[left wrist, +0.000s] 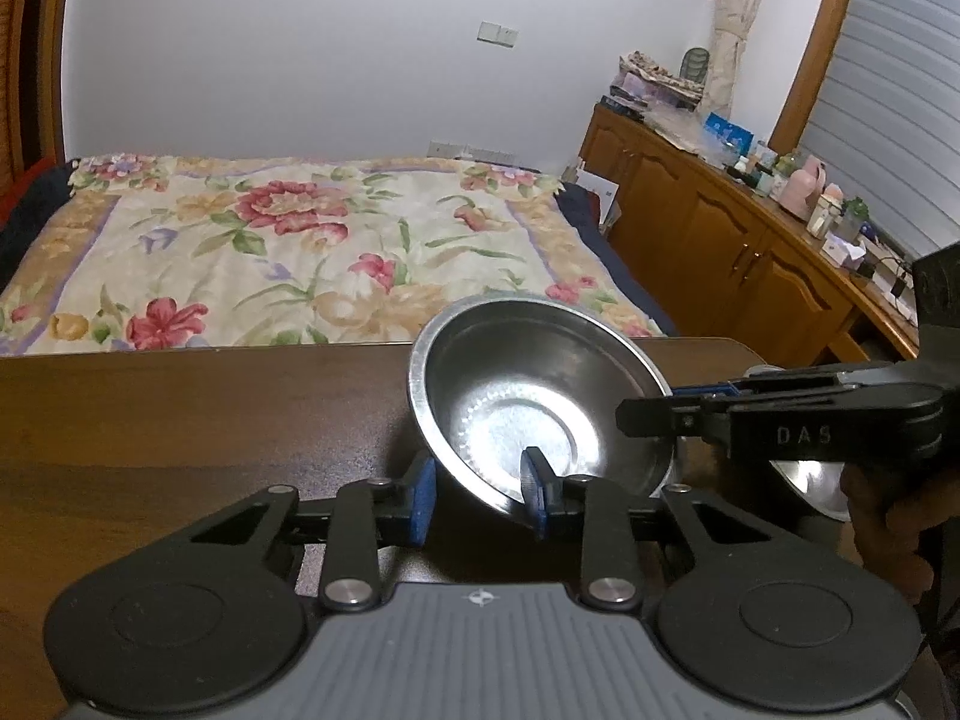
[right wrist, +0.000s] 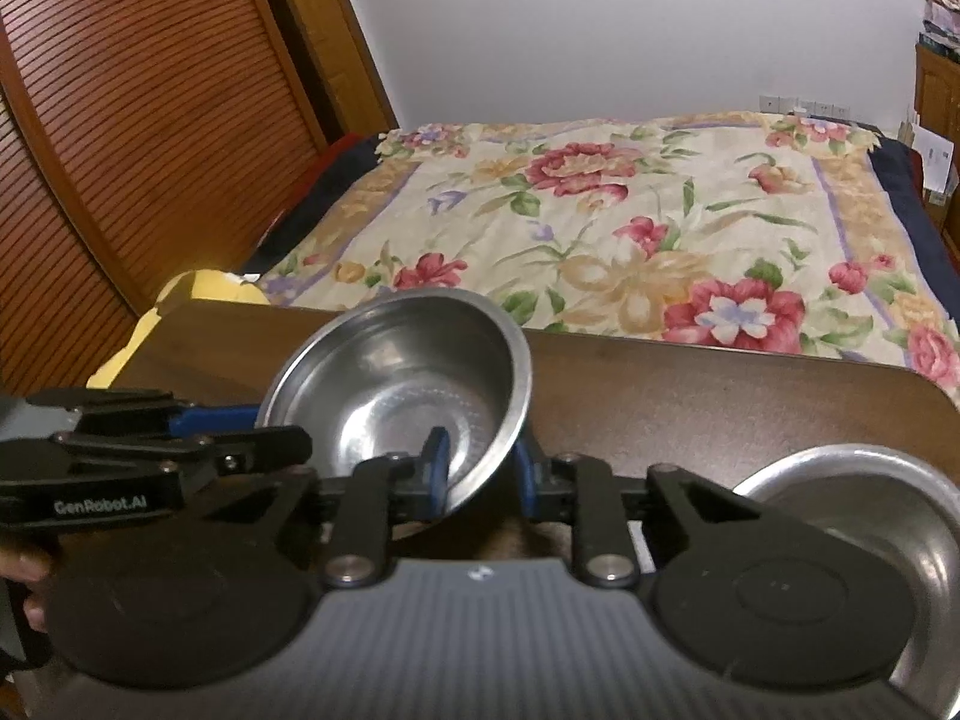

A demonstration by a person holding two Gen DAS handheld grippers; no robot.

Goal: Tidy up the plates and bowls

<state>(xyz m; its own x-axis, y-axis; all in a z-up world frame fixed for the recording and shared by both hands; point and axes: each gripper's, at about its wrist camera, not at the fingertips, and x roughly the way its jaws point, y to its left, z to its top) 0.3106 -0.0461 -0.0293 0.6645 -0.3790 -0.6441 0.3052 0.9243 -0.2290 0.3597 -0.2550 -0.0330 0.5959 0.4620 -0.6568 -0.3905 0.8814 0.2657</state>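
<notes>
Tabletop's second bowl (right wrist: 852,516) partly hidden

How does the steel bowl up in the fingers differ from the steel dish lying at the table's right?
The steel bowl is lifted and tilted; the steel dish lies flat on the table. The bowl looks deep and steep-walled; the dish looks shallower. The bowl shows whole; the dish is partly hidden behind the right gripper. Both are bare shiny metal.
</notes>
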